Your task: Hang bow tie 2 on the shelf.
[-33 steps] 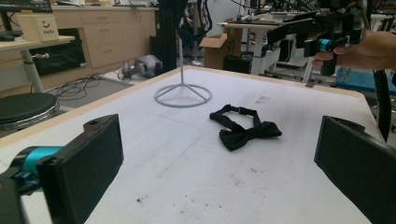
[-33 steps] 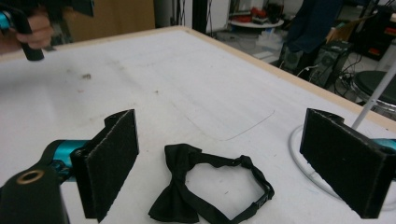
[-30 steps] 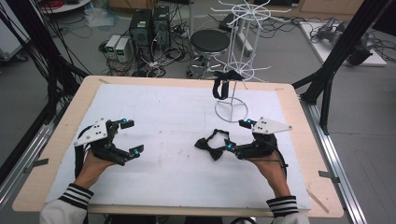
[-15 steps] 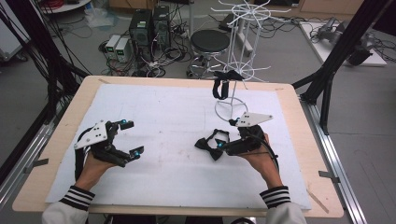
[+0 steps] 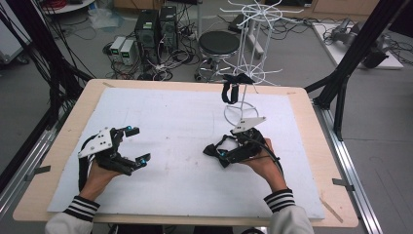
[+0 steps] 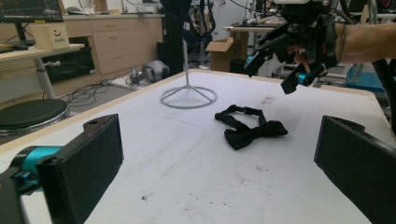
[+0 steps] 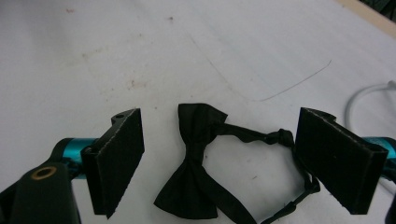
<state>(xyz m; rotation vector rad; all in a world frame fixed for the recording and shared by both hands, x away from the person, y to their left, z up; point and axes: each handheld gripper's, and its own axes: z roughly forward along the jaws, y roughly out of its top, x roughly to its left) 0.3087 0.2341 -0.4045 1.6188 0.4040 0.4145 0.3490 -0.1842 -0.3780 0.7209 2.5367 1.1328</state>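
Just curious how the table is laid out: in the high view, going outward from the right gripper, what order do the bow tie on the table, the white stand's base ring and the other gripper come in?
1. Bow tie: under the right gripper.
2. Base ring: just behind.
3. Left gripper: across the table.

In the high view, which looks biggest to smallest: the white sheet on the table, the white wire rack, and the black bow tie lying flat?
1. White sheet, by far the largest.
2. White wire rack, tall and spindly.
3. Black bow tie, lying flat by the right claw, partly hidden, so its full size is unsure.
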